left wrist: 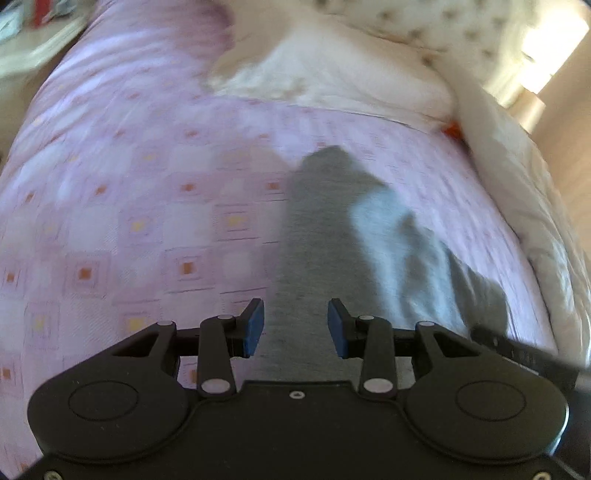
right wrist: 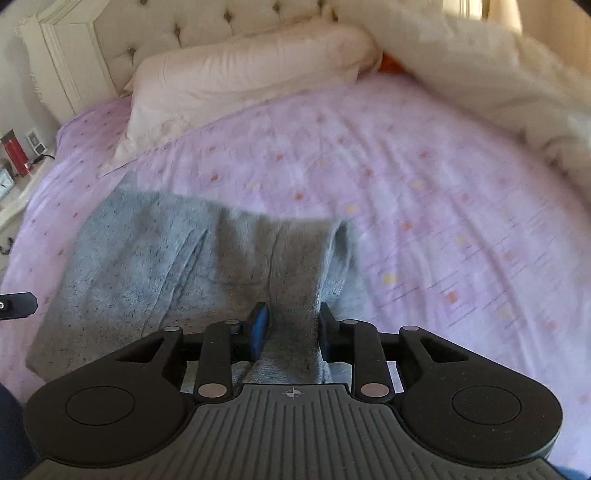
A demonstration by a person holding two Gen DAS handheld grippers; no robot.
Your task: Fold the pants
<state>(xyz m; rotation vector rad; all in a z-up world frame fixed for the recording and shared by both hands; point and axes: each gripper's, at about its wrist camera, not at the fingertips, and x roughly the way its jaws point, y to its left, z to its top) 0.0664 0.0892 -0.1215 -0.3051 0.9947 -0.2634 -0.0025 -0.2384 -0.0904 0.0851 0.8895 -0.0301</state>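
Grey fleece pants lie on a pink patterned bed sheet. In the right wrist view my right gripper is shut on a bunched fold of the pants, which rises between the blue pads. In the left wrist view the pants stretch away from my left gripper, whose jaws stand apart on either side of the grey cloth; the frame is blurred. The other gripper's black tip shows at the right edge.
A cream pillow lies at the tufted headboard. A white duvet is heaped along the right side. A bedside table with small items stands at the left. An orange item peeks between pillow and duvet.
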